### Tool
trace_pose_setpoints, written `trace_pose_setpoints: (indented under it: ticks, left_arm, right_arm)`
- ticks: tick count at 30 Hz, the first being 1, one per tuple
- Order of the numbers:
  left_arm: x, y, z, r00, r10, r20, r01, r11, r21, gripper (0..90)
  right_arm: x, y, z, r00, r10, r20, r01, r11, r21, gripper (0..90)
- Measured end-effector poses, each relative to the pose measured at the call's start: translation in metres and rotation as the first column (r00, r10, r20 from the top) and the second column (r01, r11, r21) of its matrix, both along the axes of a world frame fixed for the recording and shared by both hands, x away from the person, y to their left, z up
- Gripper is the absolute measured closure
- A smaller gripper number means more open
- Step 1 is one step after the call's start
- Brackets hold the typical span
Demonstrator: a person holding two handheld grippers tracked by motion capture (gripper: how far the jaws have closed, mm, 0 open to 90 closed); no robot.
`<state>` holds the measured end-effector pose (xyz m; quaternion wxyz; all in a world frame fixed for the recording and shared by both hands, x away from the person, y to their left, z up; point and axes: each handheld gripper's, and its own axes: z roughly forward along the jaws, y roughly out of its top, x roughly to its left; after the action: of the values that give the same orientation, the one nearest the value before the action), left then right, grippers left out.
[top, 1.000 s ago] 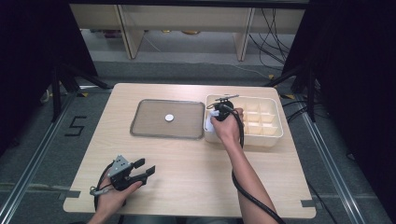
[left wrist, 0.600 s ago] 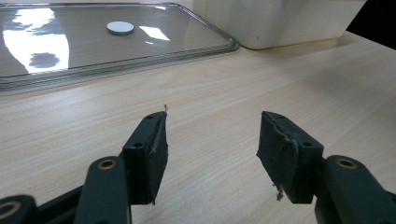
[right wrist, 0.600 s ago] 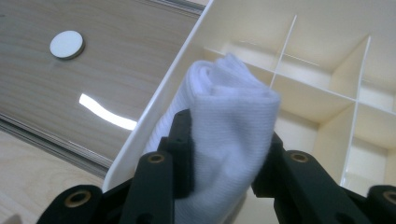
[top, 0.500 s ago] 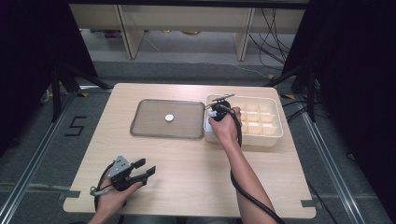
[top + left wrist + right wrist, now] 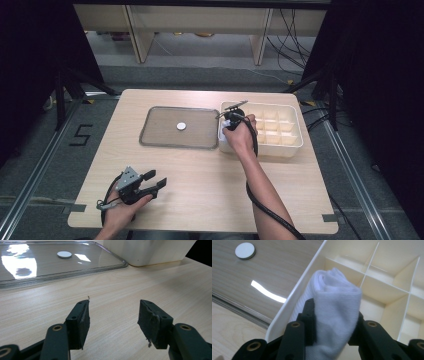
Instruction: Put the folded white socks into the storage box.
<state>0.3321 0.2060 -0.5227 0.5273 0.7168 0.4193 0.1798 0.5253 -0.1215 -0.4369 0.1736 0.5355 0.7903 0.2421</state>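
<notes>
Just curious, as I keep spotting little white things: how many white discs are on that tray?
1. The disc lies near the middle of the tray, left of the box. The bare glossy tray leaves nowhere for another to hide.

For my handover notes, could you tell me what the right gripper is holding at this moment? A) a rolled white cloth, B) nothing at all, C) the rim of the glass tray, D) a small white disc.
A: in the right gripper view, the right gripper has its jaws pressed on either side of a rolled white cloth above the divided box, while the white disc lies on the tray.
</notes>
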Motion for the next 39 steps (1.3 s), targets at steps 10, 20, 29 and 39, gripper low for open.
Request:
trace_pose_setpoints:
  ticks: [10,20,29,39]
  left_arm:
    - [0.0001,-0.0002,-0.0002,1.0000,-0.002,-0.001,0.002,1.0000,-0.004,41.6]
    - [-0.0001,-0.0008,-0.0004,0.9999,0.006,-0.009,-0.007,0.9998,-0.018,41.5]
    - [0.0000,-0.0003,-0.0001,1.0000,0.000,0.000,0.000,1.0000,-0.003,41.5]
    - [-0.0006,-0.0008,-0.0003,0.9999,0.007,-0.008,-0.007,0.9999,-0.013,41.5]
  right_arm:
    - [0.0013,0.0004,-0.0017,0.9992,0.021,-0.035,-0.022,1.000,-0.019,68.1]
    - [0.0031,0.0001,-0.0021,0.9973,0.034,-0.065,-0.035,0.999,-0.015,68.4]
    - [0.0040,0.0020,-0.0032,0.9954,0.030,-0.091,-0.034,0.998,-0.046,69.0]
    - [0.0027,0.0039,-0.0074,0.9895,0.045,-0.137,-0.052,0.998,-0.047,70.4]
